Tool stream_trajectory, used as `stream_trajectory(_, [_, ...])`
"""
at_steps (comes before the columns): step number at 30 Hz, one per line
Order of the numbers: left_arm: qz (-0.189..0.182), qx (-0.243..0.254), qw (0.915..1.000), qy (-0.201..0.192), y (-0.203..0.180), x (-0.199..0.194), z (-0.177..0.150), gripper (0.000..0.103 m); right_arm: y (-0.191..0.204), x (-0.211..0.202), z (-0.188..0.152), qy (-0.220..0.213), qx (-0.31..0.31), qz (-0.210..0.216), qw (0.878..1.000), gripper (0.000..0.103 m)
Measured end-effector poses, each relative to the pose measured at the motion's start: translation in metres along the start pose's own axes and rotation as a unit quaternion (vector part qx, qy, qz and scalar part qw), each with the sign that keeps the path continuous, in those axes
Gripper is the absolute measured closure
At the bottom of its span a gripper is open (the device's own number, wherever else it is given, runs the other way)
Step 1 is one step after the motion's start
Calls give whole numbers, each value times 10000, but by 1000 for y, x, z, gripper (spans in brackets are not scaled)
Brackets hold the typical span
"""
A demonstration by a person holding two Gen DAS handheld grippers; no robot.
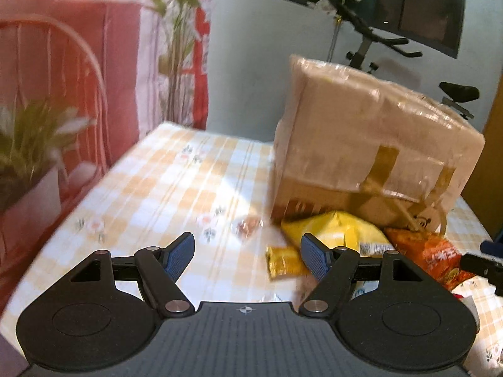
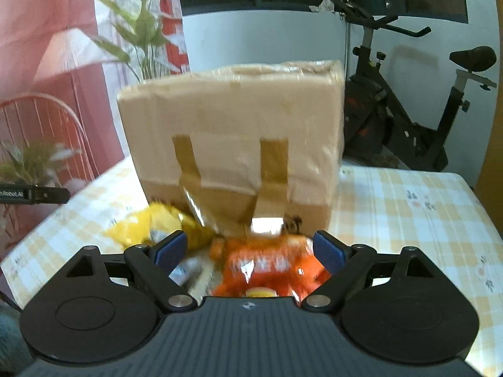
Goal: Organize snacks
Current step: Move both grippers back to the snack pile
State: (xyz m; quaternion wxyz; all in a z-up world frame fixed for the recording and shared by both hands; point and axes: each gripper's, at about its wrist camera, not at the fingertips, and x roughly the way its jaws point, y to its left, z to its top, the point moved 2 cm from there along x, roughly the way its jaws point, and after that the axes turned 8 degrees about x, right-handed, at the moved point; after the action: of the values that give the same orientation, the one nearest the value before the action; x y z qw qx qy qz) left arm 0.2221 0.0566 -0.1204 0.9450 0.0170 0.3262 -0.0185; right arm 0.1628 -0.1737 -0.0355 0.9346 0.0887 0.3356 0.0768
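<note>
From the left wrist, the left gripper (image 1: 247, 253) is seen spread wide above the table (image 1: 151, 188), nothing held. A gold bar (image 1: 283, 262), yellow bag (image 1: 333, 227) and orange bag (image 1: 424, 251) lie before the taped box (image 1: 361, 135).

From the right wrist, the right gripper (image 2: 250, 249) is seen released, its fingers either side of the orange bag (image 2: 267, 264); contact cannot be told through blur. The yellow bag (image 2: 141, 226) lies left, against the box (image 2: 232, 132).

Two low, blurry wrist views, both facing the cardboard box (image 1: 371, 144) (image 2: 232, 144).

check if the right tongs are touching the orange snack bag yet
Cannot tell. In the right wrist view the open right tongs straddle the orange snack bag, but blur hides any contact at the pads.
</note>
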Motion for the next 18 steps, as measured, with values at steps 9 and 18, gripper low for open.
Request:
stream_trajectory(9, [-192, -56, 9995, 260, -14, 5, -27, 27, 3, 5, -27, 432, 78, -53, 9990, 14])
stream_trajectory(18, [-149, 2, 9996, 241, 4, 9, -23, 40, 2, 4, -33, 478, 133, -93, 9987, 14])
